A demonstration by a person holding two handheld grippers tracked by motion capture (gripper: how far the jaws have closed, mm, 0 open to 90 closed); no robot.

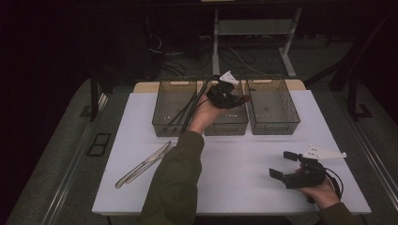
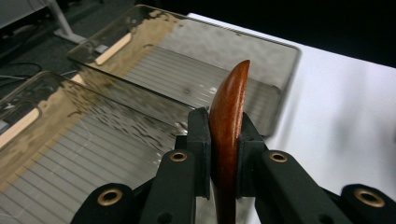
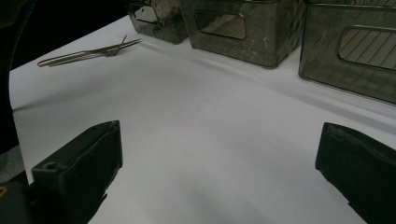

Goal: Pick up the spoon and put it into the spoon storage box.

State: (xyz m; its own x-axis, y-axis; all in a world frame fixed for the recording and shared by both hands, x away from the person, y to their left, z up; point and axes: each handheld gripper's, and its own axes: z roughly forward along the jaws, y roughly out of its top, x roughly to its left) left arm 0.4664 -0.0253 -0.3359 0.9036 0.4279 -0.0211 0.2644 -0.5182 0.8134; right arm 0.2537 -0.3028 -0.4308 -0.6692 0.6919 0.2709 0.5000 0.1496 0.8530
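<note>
High view, near right: right gripper (image 1: 281,165) idle on white table (image 1: 244,159), jaws wide, nothing between.
Near left: metal knife and fork (image 1: 143,165), lying together.
Far centre: left gripper (image 1: 228,96) clamped on reddish-brown wooden utensil (image 2: 227,130), over middle smoked-plastic bin (image 1: 226,123).
Axis: utensil runs along jaws, tip pointing far toward right-hand bin (image 1: 273,107).

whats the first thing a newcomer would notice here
Probably the left gripper, raised over the middle of three smoky clear bins at the table's far edge, jaws clamped on a reddish-brown wooden piece. Next, the right gripper resting open near the right front of the white table, and the metal cutlery lying at the left.
</note>
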